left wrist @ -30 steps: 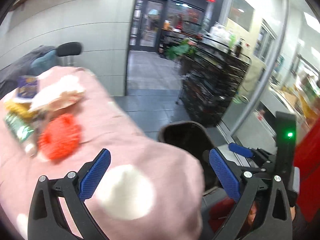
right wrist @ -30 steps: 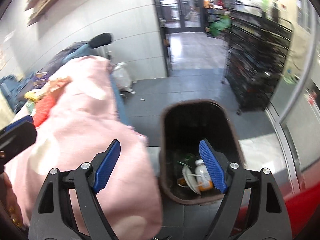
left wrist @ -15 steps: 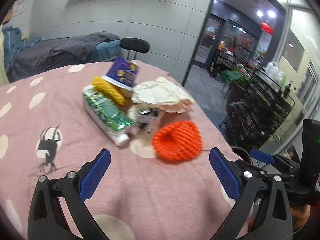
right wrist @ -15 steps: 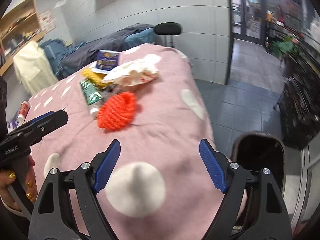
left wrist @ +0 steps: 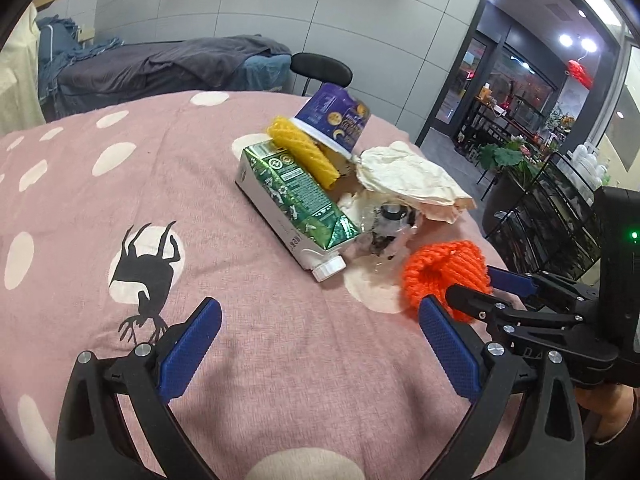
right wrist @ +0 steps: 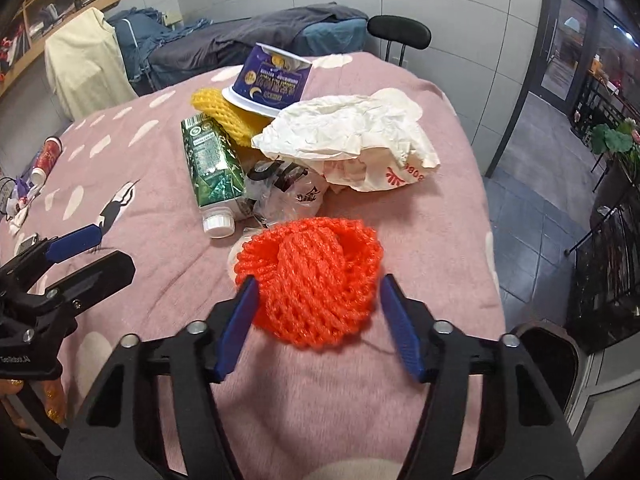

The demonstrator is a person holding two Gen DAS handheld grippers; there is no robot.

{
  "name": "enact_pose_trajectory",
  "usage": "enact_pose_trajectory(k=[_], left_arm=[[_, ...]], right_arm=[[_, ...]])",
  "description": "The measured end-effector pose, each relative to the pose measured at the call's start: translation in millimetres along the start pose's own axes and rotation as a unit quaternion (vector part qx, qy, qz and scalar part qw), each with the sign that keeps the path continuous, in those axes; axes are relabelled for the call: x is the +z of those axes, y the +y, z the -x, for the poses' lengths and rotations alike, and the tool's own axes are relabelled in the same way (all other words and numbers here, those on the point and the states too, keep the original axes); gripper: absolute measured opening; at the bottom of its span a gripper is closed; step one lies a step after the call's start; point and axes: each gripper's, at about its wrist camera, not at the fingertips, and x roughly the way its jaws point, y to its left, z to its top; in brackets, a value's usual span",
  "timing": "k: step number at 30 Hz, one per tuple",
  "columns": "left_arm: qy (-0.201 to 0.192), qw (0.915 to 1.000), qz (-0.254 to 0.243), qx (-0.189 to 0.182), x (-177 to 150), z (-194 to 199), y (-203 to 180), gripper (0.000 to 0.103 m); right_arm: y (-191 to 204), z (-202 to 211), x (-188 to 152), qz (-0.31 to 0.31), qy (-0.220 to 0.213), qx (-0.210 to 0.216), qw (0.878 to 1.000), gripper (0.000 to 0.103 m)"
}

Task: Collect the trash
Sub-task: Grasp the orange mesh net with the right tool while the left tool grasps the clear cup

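1. Orange foam netting (right wrist: pixel 310 280) lies on the pink dotted tablecloth (left wrist: pixel 240 320), nearest of the litter heap, and the right gripper (right wrist: pixel 316 320) now straddles it; half a second ago the netting lay well ahead of its spread fingers.
2. Its jaws have just been closing: the left pad touches the netting's edge, the right pad is just short of it, so nothing is clamped yet.
3. By my reading, this is the grasp for the next piece of trash.
4. The left gripper (left wrist: pixel 316 348) hangs released and empty over bare cloth.
5. Behind the netting sit a green carton (right wrist: pixel 212 160), yellow netting (left wrist: pixel 306 148), a purple cup (right wrist: pixel 272 76) and crumpled paper (right wrist: pixel 352 128).
6. The bin (right wrist: pixel 552 356) is only a dark rim at the table's right edge; its contents are hidden.
7. A clear bag (right wrist: pixel 286 192) in the heap's middle is hard to make out.
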Motion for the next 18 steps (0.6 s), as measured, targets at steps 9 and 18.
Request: enact_pose_trajectory(k=[9,18], left_arm=[[0.004,0.9998,-0.020,-0.001,9.9,-13.1,-12.9,0.097],[0.007,0.9967,-0.076,-0.027,23.0,-36.8,-48.5,0.085]], right_arm=[[-0.4,4.0,-4.1,-0.003,-0.011,0.008,1.000,0.027],[-28.8,48.0,-28.9,-0.050,-0.045,0.002,0.998,0.027]])
